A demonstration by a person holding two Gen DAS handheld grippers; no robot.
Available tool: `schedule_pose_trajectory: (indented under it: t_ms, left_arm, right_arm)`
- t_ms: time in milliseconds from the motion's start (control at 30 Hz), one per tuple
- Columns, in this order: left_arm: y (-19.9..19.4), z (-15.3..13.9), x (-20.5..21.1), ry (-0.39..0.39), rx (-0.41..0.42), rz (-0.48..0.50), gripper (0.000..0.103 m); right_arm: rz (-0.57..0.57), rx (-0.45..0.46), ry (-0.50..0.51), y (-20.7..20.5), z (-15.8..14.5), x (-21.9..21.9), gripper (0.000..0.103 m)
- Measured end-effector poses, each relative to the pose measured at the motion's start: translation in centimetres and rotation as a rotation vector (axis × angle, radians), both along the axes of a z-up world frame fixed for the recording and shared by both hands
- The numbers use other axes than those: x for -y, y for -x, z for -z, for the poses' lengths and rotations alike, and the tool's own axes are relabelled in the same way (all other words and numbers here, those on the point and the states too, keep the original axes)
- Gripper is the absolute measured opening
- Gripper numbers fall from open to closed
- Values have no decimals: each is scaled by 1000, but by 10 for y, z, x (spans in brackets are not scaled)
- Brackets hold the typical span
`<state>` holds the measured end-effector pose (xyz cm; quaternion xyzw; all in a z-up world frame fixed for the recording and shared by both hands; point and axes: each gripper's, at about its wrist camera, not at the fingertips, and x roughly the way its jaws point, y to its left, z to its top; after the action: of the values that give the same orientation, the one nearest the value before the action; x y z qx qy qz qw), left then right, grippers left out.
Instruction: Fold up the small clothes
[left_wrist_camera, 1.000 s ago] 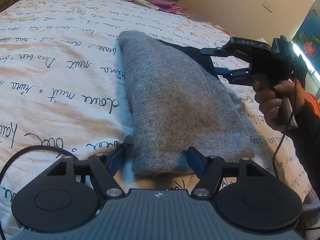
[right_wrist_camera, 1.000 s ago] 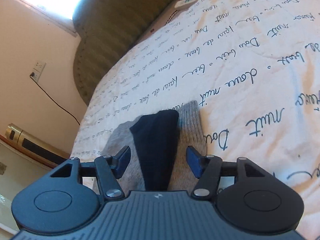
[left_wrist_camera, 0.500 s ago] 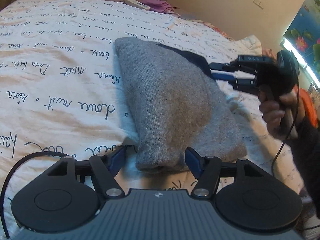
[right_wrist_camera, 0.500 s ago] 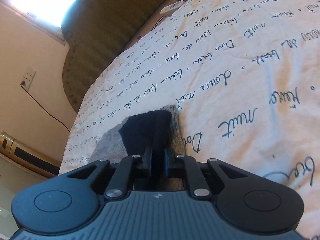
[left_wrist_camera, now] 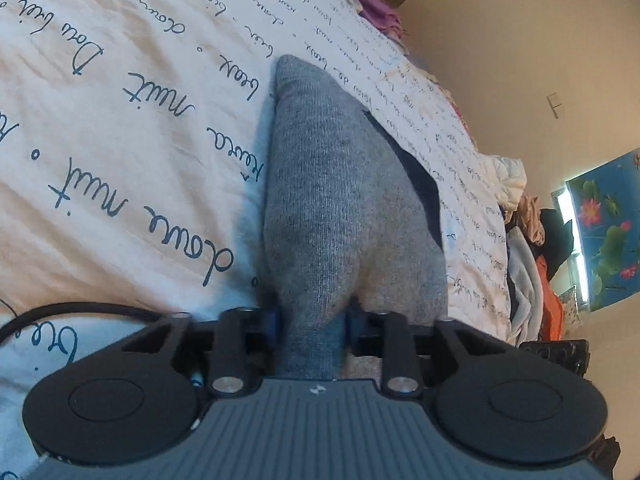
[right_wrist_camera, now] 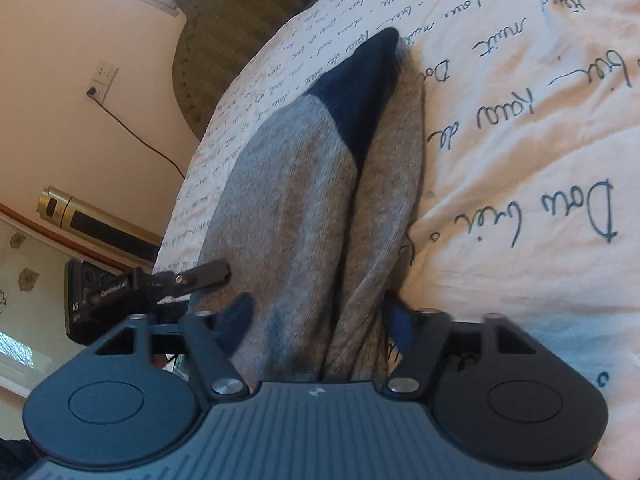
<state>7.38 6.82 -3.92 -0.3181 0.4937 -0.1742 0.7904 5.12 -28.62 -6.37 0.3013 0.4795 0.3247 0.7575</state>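
Sock: grey knit sock [left_wrist_camera: 336, 208] with a navy toe [right_wrist_camera: 360, 88], stretched from the lens toward 12 o'clock across the bed, near end raised into the grippers.
Left gripper: left gripper [left_wrist_camera: 311, 320] is clenched on the sock's near end, cloth bunched narrow between the blue pads.
Right gripper: right gripper [right_wrist_camera: 316, 320] has its jaws spread wide with two layers of sock between them; whether the pads press the cloth, I cannot tell.
Handling: soft, light and limp, I'd say. It sags, won't slip, won't break. Best taken at an end or the doubled edge.
Surface: cream bedspread [left_wrist_camera: 132, 136] with blue script, padded, lightly wrinkled.
Room: padded headboard [right_wrist_camera: 248, 20] at 11 o'clock, wall socket [right_wrist_camera: 103, 80] at 10, clothes pile [left_wrist_camera: 532, 240] at 3.
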Motion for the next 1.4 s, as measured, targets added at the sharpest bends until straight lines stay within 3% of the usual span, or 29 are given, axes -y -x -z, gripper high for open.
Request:
schedule_pose_trajectory:
  t_ms: [33, 133, 200, 300, 367, 400, 467, 533, 600, 633, 700, 800, 867, 900, 933, 1067, 1167, 1300, 1400]
  left_arm:
    - [2, -5, 2, -20, 15, 11, 15]
    - [19, -29, 5, -122, 82, 73, 14]
    - [26, -29, 5, -162, 87, 106, 14]
    - [26, -5, 10, -216, 63, 111, 20]
    - [32, -11, 9, -214, 102, 123, 22]
    - [36, -20, 8, -228, 130, 135, 30]
    - [48, -43, 6, -318, 240, 136, 30]
    - [61, -70, 11, -457, 402, 127, 39]
    - [66, -85, 28, -562, 542, 117, 50]
    - [65, -87, 40, -595, 597, 128, 58]
    - [57, -80, 65, -632, 642, 160, 61]
    - [39, -53, 92, -655, 582, 229, 60]
    - [32, -37, 99, -686, 543, 228, 60]
    - [30, -32, 100, -699, 535, 219, 60]
    - [30, -30, 97, -692, 535, 209, 61]
    - [28, -29, 93, -665, 525, 213, 62]
    - [26, -27, 94, -671, 521, 207, 63]
    - [24, -26, 96, -679, 522, 202, 63]
    - [23, -26, 98, -681, 522, 199, 63]
  right_arm:
    - [-17, -13, 15, 0, 3, -3, 19]
    - [-27, 55, 29, 10, -10, -3, 16]
    - [-30, 89, 46, 21, -18, 1, 16]
    - [-13, 26, 50, 28, 5, 8, 16]
    - [27, 1, -25, 24, 16, 14, 16]
    - [41, -9, -35, 23, 14, 16, 21]
    - [39, 21, 5, 25, -2, 22, 32]
    - [70, 100, 44, 25, -22, 34, 60]
    - [131, 183, 64, 17, -43, 45, 73]
    - [151, 212, 53, 8, -51, 46, 73]
    - [173, 241, 37, -16, -61, 40, 73]
    - [181, 197, 80, -62, -58, 15, 73]
    - [172, 147, 137, -86, -48, -2, 71]
    - [163, 136, 145, -91, -40, -5, 52]
    - [146, 138, 131, -95, -34, -8, 7]
    - [140, 168, 212, -101, -22, -7, 5]
    - [170, 107, 125, -103, -7, 7, 4]
    - [202, 114, 138, -94, -21, 8, 9]
    - [338, 196, 148, -79, -47, 16, 14]
